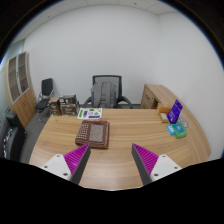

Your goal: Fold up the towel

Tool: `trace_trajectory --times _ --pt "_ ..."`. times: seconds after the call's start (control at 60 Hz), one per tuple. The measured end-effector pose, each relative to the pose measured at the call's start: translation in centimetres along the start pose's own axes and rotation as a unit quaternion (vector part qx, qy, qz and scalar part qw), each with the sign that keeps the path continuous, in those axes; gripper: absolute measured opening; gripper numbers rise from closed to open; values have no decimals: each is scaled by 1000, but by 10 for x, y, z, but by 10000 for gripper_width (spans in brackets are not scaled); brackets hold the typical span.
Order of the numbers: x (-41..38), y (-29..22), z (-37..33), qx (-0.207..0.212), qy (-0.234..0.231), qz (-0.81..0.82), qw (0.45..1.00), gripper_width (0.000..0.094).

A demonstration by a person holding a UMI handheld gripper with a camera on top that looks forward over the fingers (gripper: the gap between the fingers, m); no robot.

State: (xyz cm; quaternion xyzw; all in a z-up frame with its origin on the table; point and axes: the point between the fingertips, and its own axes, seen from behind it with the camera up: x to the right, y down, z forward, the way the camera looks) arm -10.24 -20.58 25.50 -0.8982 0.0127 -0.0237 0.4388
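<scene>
Tongs [110, 160] released, both purple pads [78, 158] spread wide with nothing between them, hovering over the near part of the desk [120, 135]. Just ahead of the left finger lies the towel [92, 133], a brownish checked rectangle flat on the desk and apart from the tongs. Beyond the towel, a small green-and-white item [89, 114], maybe a booklet, can't tell. Well to the right of the towel, near the desk's edge, a purple box [176, 110] and some teal clutter [178, 129], too small to identify. Behind the desk, beyond the towel, an office chair [106, 92]; a second chair [45, 93] further left of it. Handling judgement: towel looks light, soft and floppy, will drape and sag when lifted, not fragile, cloth grips fine on the pads. Best to pinch a near corner or edge, thin single layer, then drag it across onto the opposite side. Fold not started.
</scene>
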Motion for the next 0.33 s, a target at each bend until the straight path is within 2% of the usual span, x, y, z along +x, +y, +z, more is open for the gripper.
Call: trace_trajectory --times 0.333 --pt "-3 4 -22 15 0 13 1000 853"
